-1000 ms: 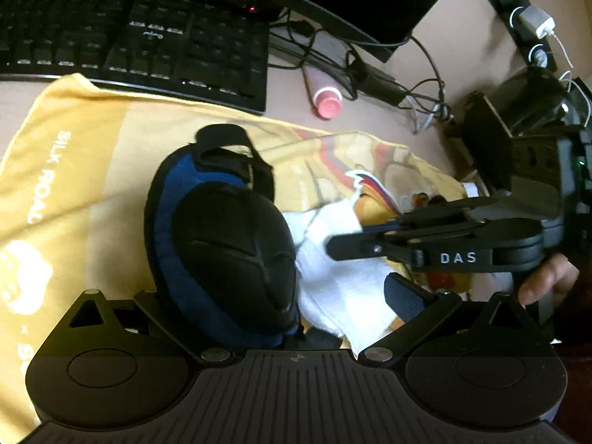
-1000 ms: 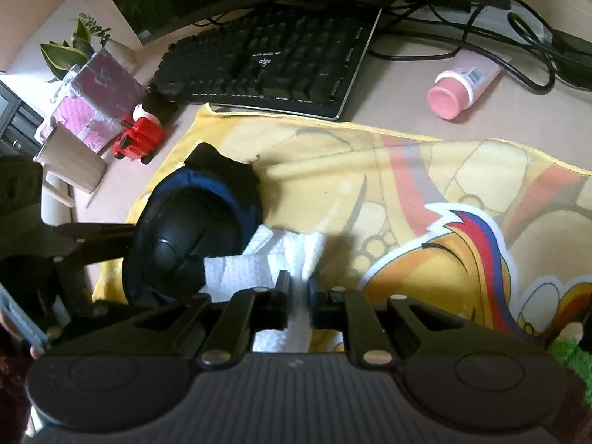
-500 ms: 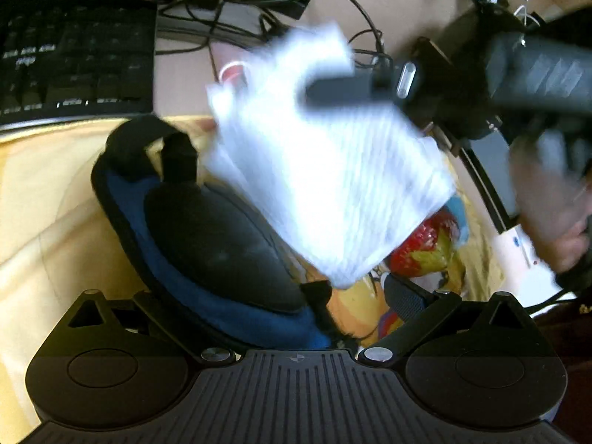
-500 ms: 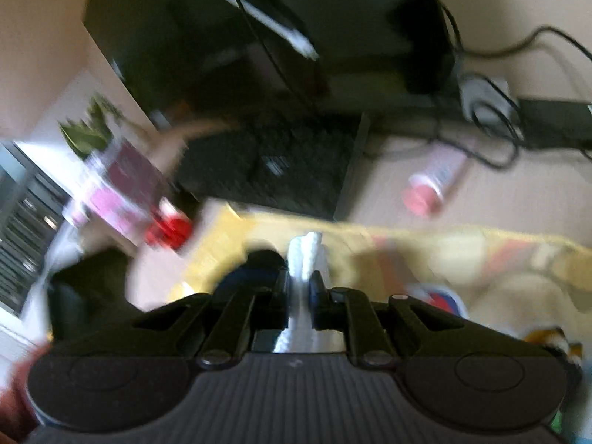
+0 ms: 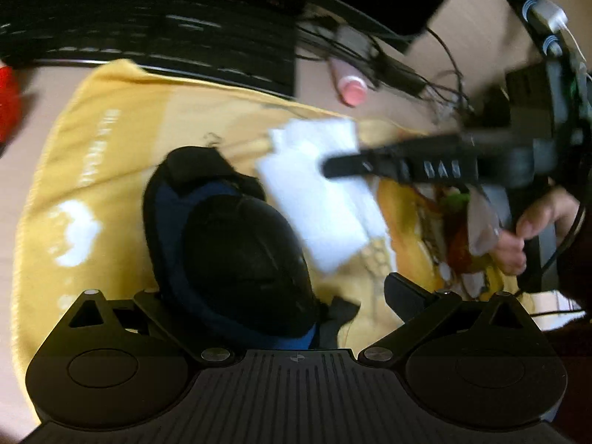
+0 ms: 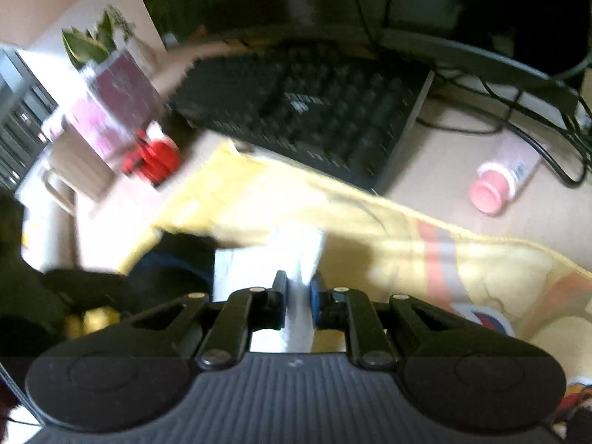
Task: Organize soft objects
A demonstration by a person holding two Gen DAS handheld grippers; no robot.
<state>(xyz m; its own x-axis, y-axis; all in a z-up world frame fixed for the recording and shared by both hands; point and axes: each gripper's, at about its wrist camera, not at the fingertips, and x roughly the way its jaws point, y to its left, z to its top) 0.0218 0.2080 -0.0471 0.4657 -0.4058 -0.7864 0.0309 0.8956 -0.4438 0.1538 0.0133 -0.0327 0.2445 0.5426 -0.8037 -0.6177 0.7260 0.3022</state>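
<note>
A black and blue knee pad (image 5: 240, 251) lies on the yellow printed towel (image 5: 111, 140), between the wide-spread fingers of my open left gripper (image 5: 273, 296). Its right fingertip (image 5: 401, 290) stands apart from the pad. My right gripper (image 6: 298, 288) is shut on a white cloth (image 6: 296, 255). In the left wrist view the right gripper (image 5: 370, 166) holds that white cloth (image 5: 322, 203) hanging just above the towel, right of the knee pad. The knee pad (image 6: 174, 262) shows dark at the lower left of the right wrist view. Both views are blurred by motion.
A black keyboard (image 6: 314, 111) lies behind the towel (image 6: 370, 222), under a monitor with cables. A pink-capped tube (image 6: 495, 185) lies at the back right. A red toy (image 6: 151, 159), a mug (image 6: 74, 174) and a potted plant (image 6: 92, 40) stand at the left. A person's hand (image 5: 532, 229) grips the right tool.
The right gripper took the white cloth from beside the knee pad, swung it up high, and now holds it lower over the towel. The left gripper stayed open around the knee pad.
</note>
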